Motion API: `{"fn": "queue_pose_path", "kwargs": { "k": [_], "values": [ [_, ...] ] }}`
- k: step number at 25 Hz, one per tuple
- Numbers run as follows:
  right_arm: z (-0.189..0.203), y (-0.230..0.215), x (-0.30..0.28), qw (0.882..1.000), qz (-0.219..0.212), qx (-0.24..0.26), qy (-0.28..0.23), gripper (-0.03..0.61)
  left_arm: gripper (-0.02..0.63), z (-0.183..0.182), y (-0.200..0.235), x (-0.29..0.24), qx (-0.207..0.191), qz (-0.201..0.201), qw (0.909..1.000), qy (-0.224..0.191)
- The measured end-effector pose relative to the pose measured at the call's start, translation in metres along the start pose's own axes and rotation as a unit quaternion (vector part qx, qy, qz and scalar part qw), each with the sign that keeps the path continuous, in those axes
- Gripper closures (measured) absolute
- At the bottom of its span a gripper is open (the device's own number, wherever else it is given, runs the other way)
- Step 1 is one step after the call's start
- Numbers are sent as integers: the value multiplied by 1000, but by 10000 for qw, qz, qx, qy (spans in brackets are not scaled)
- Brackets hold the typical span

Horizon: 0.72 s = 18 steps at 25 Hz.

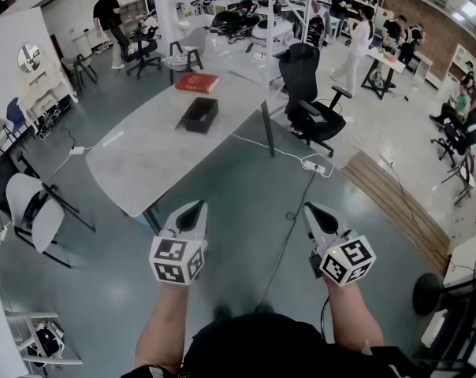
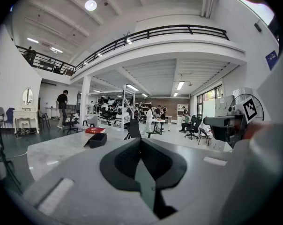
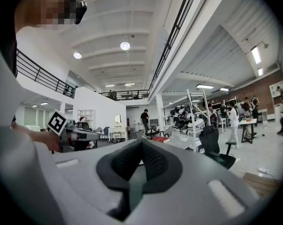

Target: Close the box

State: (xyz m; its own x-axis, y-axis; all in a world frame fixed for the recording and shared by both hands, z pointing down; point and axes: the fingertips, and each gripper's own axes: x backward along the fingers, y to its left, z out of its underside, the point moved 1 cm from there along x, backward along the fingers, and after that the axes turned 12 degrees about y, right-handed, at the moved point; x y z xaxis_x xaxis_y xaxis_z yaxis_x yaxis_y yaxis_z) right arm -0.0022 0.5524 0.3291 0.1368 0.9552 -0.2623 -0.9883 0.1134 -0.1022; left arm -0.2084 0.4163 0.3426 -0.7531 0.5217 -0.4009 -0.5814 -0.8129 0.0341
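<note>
Both grippers hang low and idle, well short of the bench (image 1: 143, 164), likely because the approach has not begun. The left gripper (image 1: 195, 209) has its jaws pressed together on nothing, and so does the right gripper (image 1: 314, 209). The black box (image 1: 198, 114) lies far ahead of the left gripper, seemingly open. A flat red thing (image 1: 197, 83) sits just beyond it. No lettering is legible.

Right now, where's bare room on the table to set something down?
The table is bare across its near half, from the black box to the near corner, and in the strip left of the box. It is crowded at the far end: the red book lies just behind the box, with an office chair by the right edge.
</note>
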Motion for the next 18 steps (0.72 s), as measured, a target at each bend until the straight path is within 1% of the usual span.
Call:
{"fn": "queue_pose_path", "kwargs": {
  "k": [5,12,15,18],
  "values": [
    [6,-13,11,10000,1,-46,-28,577,617,2,-15,-6,-35,18,10000,43],
    [15,-33,41,9999,94,-49,-107,578,617,1,-45,-12,-66,40,9999,74],
    [24,-44,55,9996,227,136,-38,577,617,0,-62,-18,-99,70,9999,86],
    [34,-47,71,9994,231,270,19,577,617,-1,-78,-18,-82,76,9999,91]
  ]
}}
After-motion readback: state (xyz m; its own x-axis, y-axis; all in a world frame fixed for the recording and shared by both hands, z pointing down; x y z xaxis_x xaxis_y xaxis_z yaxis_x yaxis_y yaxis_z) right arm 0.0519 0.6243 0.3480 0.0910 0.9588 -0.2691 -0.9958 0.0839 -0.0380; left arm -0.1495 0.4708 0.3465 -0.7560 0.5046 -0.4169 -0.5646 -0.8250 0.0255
